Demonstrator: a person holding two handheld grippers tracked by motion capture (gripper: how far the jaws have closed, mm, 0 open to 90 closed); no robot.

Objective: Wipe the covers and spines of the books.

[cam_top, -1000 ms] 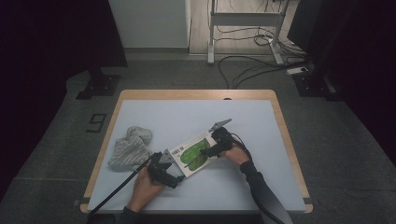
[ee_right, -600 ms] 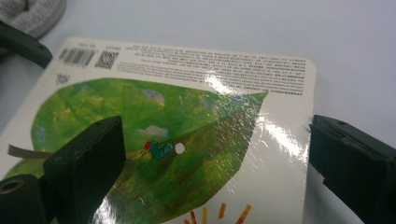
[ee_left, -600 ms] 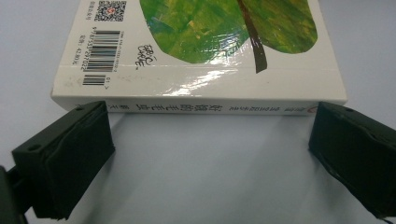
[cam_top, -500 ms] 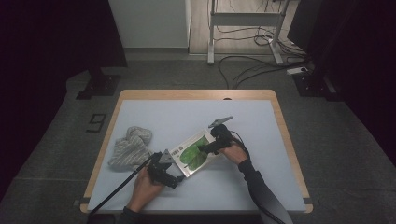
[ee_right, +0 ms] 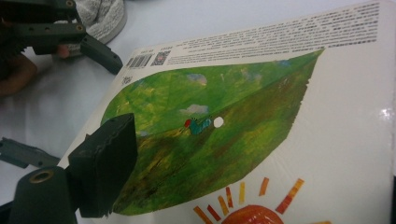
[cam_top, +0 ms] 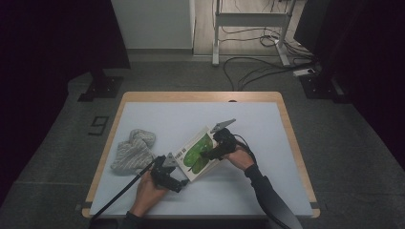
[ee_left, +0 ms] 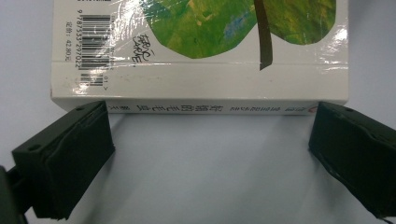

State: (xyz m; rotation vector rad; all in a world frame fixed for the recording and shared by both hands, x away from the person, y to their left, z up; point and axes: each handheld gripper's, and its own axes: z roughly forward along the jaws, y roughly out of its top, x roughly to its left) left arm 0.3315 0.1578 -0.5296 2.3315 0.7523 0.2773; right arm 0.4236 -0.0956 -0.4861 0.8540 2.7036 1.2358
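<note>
Book [cam_top: 197,153] — between hand-held gripper [ee_left: 210,144] jaws

A lab or studio: black curtains [cam_top: 57,43], loose cables [cam_top: 253,71] on grey carpet [cam_top: 363,157], a lone lit worktop [cam_top: 157,114].

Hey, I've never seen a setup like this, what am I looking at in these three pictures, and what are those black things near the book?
A person sits at a table holding hand-worked tongs in each hand. One camera looks down from above; the other two ride on the tongs. A picture book with a green leaf and a grey cloth lie on the table. The left tongs stand open at the book's spine, not gripping. The right tongs are at the cover and have just been closing; whether they grip the book is unclear.
</note>
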